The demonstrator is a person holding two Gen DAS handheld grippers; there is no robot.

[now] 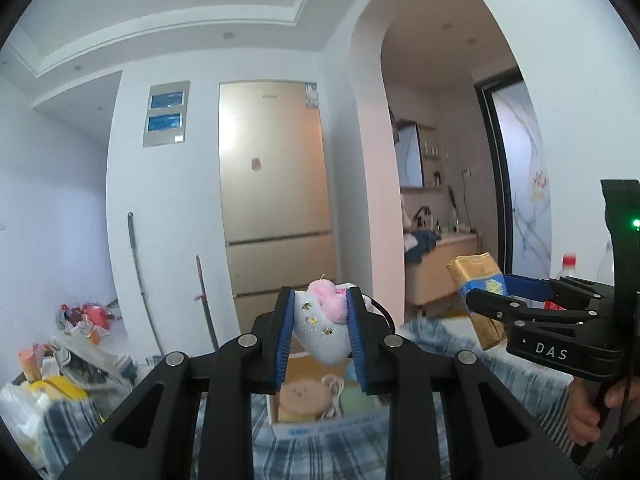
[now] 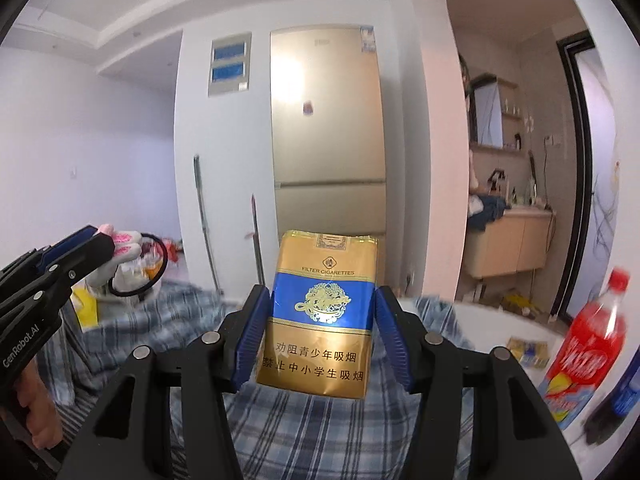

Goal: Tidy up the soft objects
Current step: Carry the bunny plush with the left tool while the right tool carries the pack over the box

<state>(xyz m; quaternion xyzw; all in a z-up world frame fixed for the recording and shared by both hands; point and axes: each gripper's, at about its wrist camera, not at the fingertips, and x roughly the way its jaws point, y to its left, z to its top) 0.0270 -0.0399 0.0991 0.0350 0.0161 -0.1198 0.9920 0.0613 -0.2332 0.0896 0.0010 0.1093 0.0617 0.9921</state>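
My left gripper (image 1: 320, 304) is shut on a white plush toy (image 1: 324, 334) with a pink pompom, held in the air above an open cardboard box (image 1: 320, 426) that holds soft items. The toy also shows in the right wrist view (image 2: 120, 258), with a black ring hanging from it. My right gripper (image 2: 318, 300) is shut on a gold and blue soft cigarette pack (image 2: 320, 312), held up above the plaid cloth. The pack (image 1: 478, 292) and right gripper (image 1: 496, 294) show at the right of the left wrist view.
A blue plaid cloth (image 2: 304, 432) covers the surface below. A red soda bottle (image 2: 592, 340) and a dark bottle (image 2: 616, 404) stand at the right. Plastic bags and clutter (image 1: 60, 368) lie at the left. A gold fridge (image 1: 276, 200) stands behind.
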